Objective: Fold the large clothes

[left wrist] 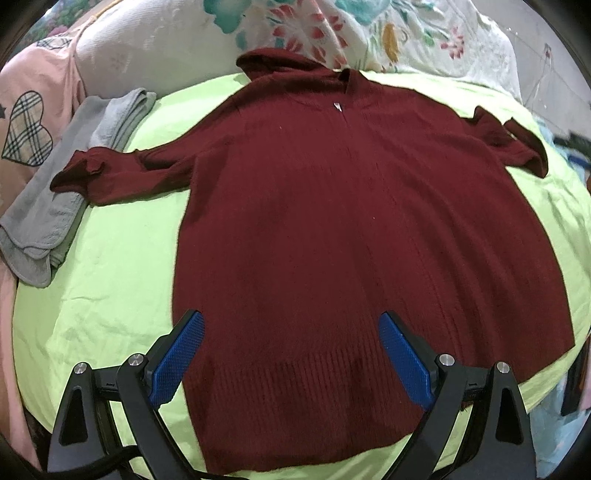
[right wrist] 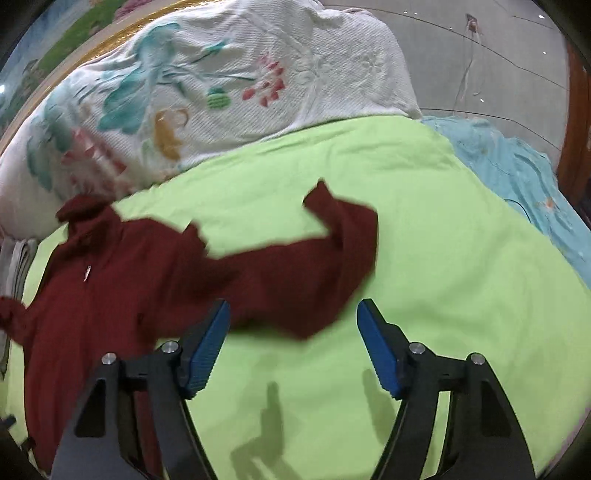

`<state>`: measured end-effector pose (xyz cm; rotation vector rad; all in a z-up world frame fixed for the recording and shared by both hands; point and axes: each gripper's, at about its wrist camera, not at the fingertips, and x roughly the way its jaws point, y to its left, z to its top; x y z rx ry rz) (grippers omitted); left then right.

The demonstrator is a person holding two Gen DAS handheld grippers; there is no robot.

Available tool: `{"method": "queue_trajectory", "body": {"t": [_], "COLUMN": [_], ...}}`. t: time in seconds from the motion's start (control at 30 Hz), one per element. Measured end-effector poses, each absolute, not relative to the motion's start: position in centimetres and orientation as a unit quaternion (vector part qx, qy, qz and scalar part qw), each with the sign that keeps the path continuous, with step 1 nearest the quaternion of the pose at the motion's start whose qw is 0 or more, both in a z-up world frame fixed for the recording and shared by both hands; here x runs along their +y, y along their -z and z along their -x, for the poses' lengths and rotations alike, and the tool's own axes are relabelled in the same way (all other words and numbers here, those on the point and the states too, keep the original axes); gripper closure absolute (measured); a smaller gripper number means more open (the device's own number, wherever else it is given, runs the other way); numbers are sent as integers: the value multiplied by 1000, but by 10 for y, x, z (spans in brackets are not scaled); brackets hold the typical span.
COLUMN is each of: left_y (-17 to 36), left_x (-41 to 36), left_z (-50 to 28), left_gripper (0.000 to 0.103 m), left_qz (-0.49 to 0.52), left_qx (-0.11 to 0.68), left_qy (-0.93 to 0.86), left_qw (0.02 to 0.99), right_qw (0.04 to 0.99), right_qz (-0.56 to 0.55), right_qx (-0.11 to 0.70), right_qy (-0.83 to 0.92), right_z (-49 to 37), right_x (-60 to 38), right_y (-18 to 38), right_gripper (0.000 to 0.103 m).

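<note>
Blue pads point(left wrist: 177, 358) of my left gripper point(left wrist: 291, 354) fill the bottom of the left wrist frame, spread wide with nothing between them but cloth below. Both fingers hang over the ribbed hem of the maroon sweater point(left wrist: 351, 229), which takes up the centre of that frame, spread flat and front-up on the lime green sheet point(left wrist: 103, 288). Its zipper pull point(left wrist: 338, 107) sits near the collar at upper centre. One sleeve reaches toward the left edge of the frame, its cuff lying on a folded grey garment point(left wrist: 55, 206); the other sleeve is bunched at the upper right. Beyond the grey piece, at far left, I see pink fabric with a plaid heart point(left wrist: 26, 129). A white floral quilt point(left wrist: 332, 33) runs along the top.

My right gripper point(right wrist: 291, 347) is likewise spread wide and holding nothing, low in the right wrist frame. Between and just past its fingertips lies bare green sheet point(right wrist: 443, 258), with finger shadows at the bottom. The sweater point(right wrist: 110, 288) lies at left, one sleeve point(right wrist: 314, 258) stretched across the centre, its cuff turned upward, slightly blurred. Farther off, the floral quilt point(right wrist: 221, 92) sits at upper left and a light blue cloth point(right wrist: 517, 177) at right.
</note>
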<state>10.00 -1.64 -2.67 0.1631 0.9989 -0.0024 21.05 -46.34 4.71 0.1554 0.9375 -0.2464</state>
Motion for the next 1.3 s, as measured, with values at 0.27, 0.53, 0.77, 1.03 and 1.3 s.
{"method": "queue_trajectory", "body": {"t": [0.27, 0.53, 0.77, 1.03, 1.3], "left_y": [43, 48, 47, 41, 36], "left_x": [-22, -27, -24, -5, 25], "left_z": [-129, -149, -154, -150, -148], "left_gripper": [7, 7, 7, 7, 7], "left_qz": [-72, -61, -44, 0, 59], "left_qx": [505, 504, 499, 493, 483], "left_qy": [8, 13, 23, 17, 16], "left_qw": [860, 861, 865, 870, 873], "right_qw": [858, 854, 884, 878, 833], "right_qz": [-12, -50, -138, -222, -230], "right_qx": [491, 493, 443, 416, 457], "right_qy": [151, 155, 56, -85, -210], "right_z": [-299, -314, -307, -328, -358], "right_x": [-500, -515, -454, -309, -152], "right_y": [-1, 11, -21, -23, 18], "right_gripper": [44, 97, 97, 97, 97]}}
